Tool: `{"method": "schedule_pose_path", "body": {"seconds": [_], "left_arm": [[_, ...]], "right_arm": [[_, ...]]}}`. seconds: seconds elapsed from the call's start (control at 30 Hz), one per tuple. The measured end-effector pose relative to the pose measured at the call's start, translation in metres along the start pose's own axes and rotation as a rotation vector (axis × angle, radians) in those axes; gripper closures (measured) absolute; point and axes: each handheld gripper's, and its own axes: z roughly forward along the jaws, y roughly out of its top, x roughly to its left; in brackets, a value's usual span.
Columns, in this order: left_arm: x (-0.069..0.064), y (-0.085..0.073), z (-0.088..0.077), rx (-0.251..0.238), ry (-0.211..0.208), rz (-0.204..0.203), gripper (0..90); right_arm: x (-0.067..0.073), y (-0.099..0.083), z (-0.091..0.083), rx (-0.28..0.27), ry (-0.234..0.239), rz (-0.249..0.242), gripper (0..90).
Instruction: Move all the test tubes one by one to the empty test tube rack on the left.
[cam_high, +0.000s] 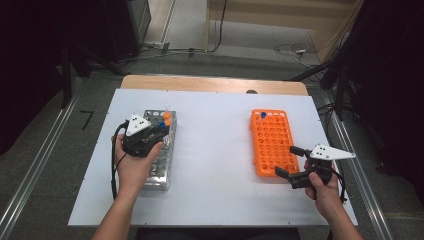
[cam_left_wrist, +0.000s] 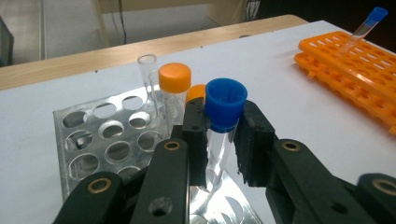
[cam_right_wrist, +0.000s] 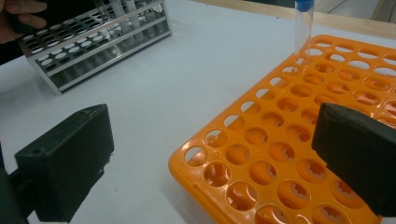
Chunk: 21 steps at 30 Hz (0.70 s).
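Left claw (cam_left_wrist: 219, 140) grips blue-capped tube (cam_left_wrist: 223, 122).

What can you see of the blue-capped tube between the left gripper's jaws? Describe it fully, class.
The blue-capped tube is a slim, clear tube, plastic or glass by its look, with a ribbed blue cap on top. It stands about upright over the metal rack, its lower end at or in a hole there. The left gripper is shut on it, black pads pressing its sides just below the cap. It appears empty.

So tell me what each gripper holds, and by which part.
The left gripper clamps the blue-capped tube just below its cap, over the metal rack. The right gripper holds nothing.
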Motion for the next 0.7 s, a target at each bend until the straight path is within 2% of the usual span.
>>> {"method": "schedule_pose_path", "body": {"seconds": [0.1, 0.23, 0.33, 0.43, 0.53, 0.7], "left_arm": [[-0.002, -0.001, 0.001, 0.014, 0.003, 0.013, 75.2], [-0.003, 0.000, 0.002, 0.018, -0.026, -0.008, 69.9], [-0.003, 0.001, -0.001, -0.003, -0.047, -0.031, 59.4], [-0.004, 0.002, -0.005, -0.032, -0.068, -0.046, 42.8], [-0.005, 0.003, -0.008, -0.056, -0.101, -0.058, 28.0], [-0.007, 0.005, -0.009, -0.075, -0.162, -0.074, 9.6]], "right_arm": [[0.000, 0.000, 0.000, -0.001, -0.001, -0.002, 0.0], [0.000, 0.000, 0.000, -0.002, -0.003, -0.001, 0.0], [0.000, 0.000, -0.001, -0.003, -0.005, 0.000, 0.0], [-0.001, 0.001, -0.001, -0.005, -0.008, 0.002, 0.0], [-0.001, 0.001, -0.001, -0.007, -0.013, 0.000, 0.0], [-0.001, 0.004, 0.000, -0.009, -0.026, -0.001, 0.0]]}}
